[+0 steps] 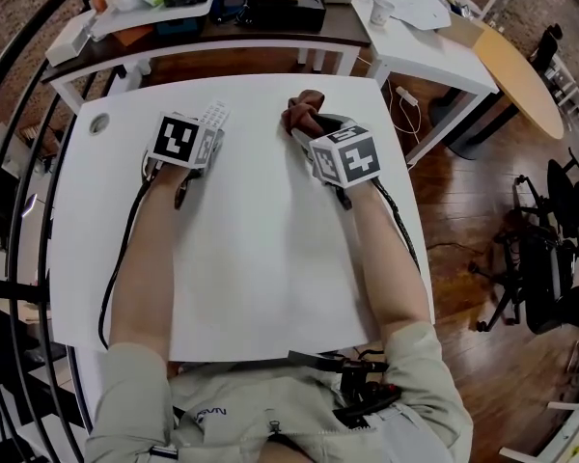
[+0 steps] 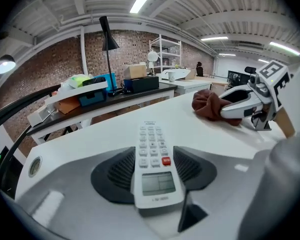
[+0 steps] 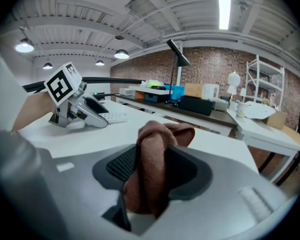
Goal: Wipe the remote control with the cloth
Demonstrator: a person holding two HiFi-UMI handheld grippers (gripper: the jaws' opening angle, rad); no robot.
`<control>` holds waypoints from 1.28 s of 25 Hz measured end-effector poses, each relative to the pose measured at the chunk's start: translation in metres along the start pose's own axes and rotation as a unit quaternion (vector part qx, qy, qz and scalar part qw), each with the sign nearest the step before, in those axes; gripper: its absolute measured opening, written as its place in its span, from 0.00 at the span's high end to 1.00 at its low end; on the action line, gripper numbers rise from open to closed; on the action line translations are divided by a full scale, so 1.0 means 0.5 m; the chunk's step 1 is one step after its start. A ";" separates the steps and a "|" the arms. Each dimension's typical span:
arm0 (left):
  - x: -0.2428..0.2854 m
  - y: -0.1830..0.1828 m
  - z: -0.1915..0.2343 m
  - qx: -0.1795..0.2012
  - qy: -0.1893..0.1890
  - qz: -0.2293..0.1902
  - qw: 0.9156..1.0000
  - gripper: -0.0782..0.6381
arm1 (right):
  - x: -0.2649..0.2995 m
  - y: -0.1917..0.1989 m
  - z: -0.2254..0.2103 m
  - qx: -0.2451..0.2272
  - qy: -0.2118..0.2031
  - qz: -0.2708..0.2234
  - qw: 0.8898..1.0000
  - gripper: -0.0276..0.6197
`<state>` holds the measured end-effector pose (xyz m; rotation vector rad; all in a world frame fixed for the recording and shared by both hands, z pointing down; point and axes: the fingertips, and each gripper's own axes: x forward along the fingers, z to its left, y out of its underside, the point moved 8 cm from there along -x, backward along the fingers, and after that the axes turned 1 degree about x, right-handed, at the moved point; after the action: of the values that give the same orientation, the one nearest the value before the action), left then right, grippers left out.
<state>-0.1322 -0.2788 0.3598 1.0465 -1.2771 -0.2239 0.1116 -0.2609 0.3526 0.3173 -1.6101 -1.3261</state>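
1. Both tongs are over the far half of the white table point(image 1: 261, 258), side by side and apart.
2. Left tongs point(image 2: 152, 169) are clenched on the remote control point(image 2: 151, 139). Its display end sits between the two pads, which press on its long edges, and its keypad end sticks out ahead of them above the table.
3. Right tongs point(image 3: 152, 169) are clamped on the cloth point(image 3: 157, 144). The brown cloth stands bunched upright in the gap, touching both pads, with its top fold poking out past the tips.
4. Cloth and remote control do not touch, and the cloth lies to the remote control's right.
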 end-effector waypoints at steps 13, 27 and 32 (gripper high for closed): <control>-0.122 0.006 -0.009 0.016 -0.046 -0.150 0.988 0.53 | -0.109 -0.069 0.016 0.000 0.035 -0.107 0.994 0.49; -0.454 0.109 -0.202 0.044 -0.087 -0.384 0.918 0.88 | -0.394 -0.048 0.225 -0.068 0.070 -0.284 0.954 0.89; -0.514 0.168 -0.278 0.003 -0.091 -0.429 0.899 0.88 | -0.447 0.005 0.289 -0.055 0.049 -0.300 0.951 0.95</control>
<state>-0.1327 0.0082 0.2599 1.5761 -0.8966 -1.0081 0.1044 -0.0141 0.2526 0.8405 -1.3966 -1.8121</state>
